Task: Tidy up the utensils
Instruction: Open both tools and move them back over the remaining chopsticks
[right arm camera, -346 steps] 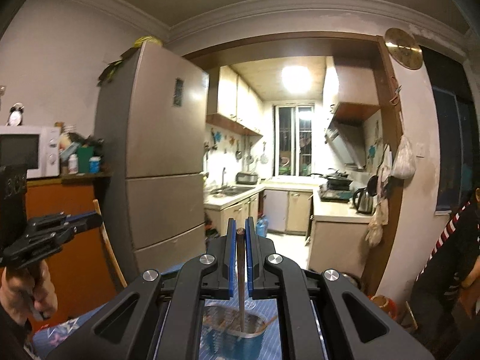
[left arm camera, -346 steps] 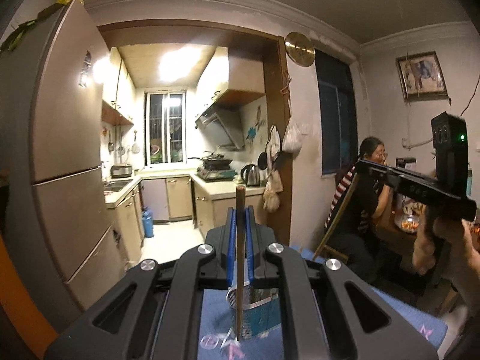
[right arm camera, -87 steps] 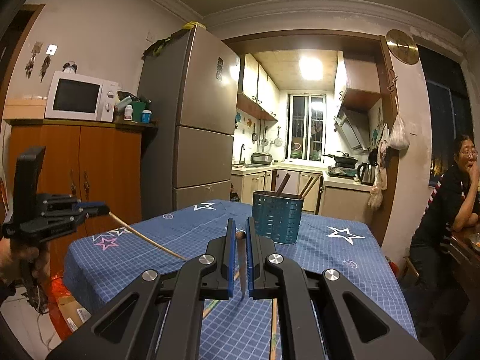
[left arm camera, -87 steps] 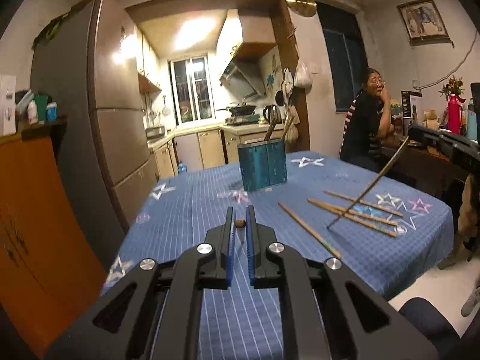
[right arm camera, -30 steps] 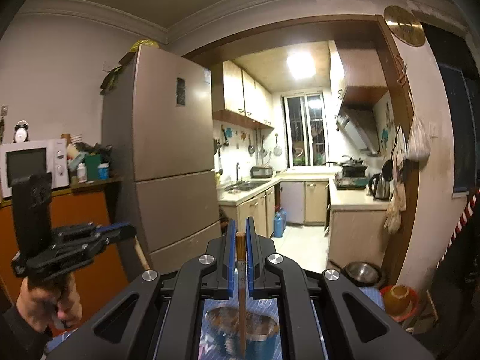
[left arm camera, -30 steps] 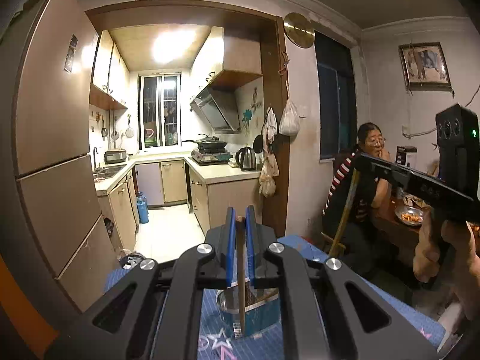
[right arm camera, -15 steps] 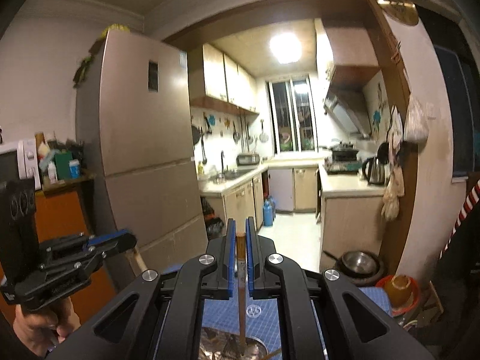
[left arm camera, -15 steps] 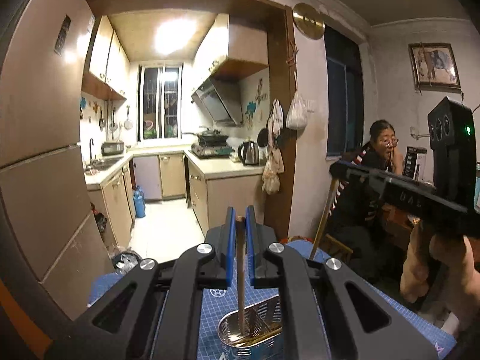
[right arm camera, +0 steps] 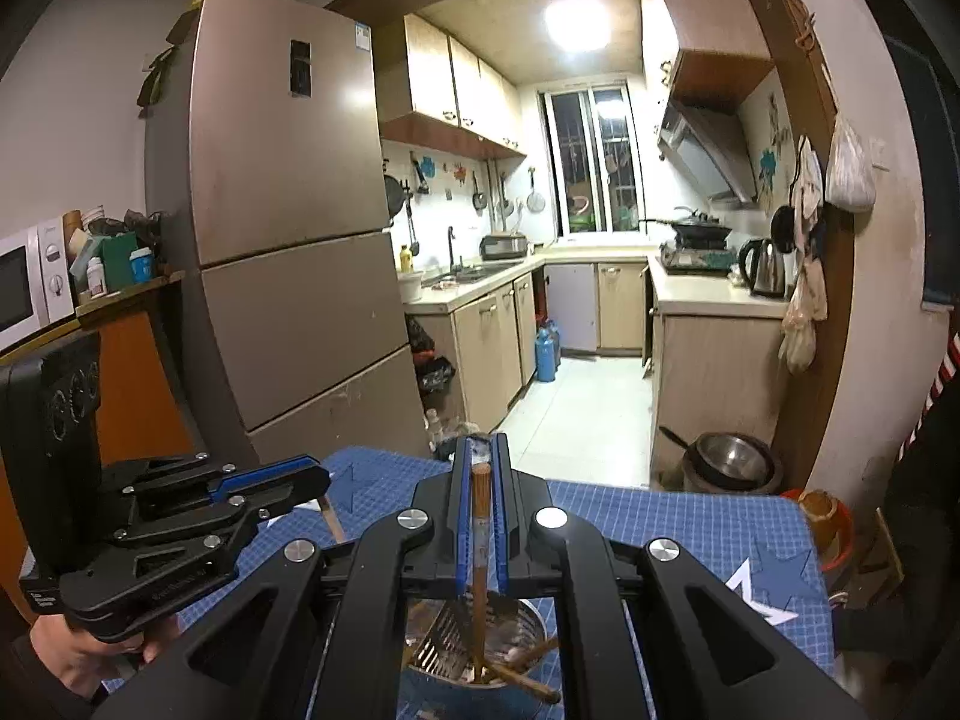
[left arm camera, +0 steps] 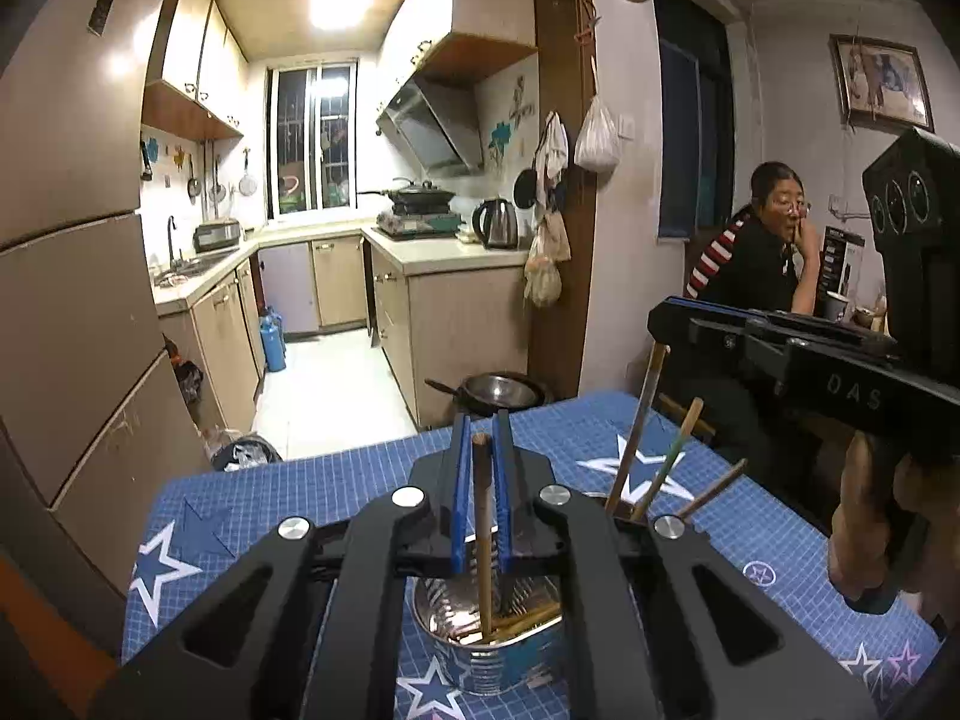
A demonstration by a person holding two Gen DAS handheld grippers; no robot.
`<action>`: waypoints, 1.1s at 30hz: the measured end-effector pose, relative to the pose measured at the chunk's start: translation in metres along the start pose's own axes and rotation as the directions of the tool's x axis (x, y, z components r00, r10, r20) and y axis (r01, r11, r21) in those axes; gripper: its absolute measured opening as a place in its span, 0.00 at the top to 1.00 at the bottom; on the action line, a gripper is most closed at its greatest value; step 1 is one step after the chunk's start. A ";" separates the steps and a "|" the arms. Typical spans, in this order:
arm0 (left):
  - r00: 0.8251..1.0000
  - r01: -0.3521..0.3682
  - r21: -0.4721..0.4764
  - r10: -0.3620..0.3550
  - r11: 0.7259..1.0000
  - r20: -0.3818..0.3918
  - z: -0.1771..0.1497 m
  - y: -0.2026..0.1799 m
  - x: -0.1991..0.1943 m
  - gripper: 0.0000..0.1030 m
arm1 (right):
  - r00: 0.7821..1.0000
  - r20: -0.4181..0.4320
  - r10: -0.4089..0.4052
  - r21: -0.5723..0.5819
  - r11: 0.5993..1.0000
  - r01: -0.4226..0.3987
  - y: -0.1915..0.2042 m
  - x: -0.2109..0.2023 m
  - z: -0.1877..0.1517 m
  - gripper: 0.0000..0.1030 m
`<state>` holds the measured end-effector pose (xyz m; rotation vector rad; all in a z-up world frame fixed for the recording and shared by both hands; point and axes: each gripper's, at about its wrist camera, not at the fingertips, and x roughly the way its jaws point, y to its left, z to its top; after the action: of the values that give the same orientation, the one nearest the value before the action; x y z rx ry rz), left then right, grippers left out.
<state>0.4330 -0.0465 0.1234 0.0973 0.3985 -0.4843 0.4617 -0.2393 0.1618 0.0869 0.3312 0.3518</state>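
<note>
Chopstick [left arm camera: 482, 534] stands almost straight up, its low end inside the tin [left arm camera: 489, 654] on the blue table [left arm camera: 336, 486]. Left gripper [left arm camera: 480, 462] pinches its top. Right gripper [right arm camera: 480, 474] pinches another stick [right arm camera: 479, 564] over the same tin, close by.

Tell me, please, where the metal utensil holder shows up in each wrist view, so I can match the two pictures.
Left wrist: utensil holder at bottom centre, below the left gripper.
Right wrist: utensil holder at bottom centre, behind the right gripper.
Shared landmark: the kettle on the kitchen counter.
</note>
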 end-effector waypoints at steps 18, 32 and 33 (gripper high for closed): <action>0.997 -0.062 0.049 0.060 0.997 0.038 -0.066 -0.039 -0.118 0.26 | 0.988 0.156 -0.017 -0.040 0.999 0.023 0.014 -0.161 -0.038 0.54; 0.970 0.051 0.018 -0.045 0.999 -0.239 -0.259 -0.131 -0.184 0.29 | 0.995 -0.090 -0.049 0.047 0.997 0.053 0.045 -0.306 -0.282 0.78; 0.971 0.050 0.011 -0.046 0.999 -0.234 -0.263 -0.131 -0.189 0.29 | 0.992 -0.114 -0.046 0.045 0.998 0.052 0.047 -0.307 -0.292 0.79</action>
<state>0.1266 -0.0313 -0.0429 0.1624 0.6292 -0.5256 0.0774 -0.2961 -0.0135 0.1054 0.4534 0.3010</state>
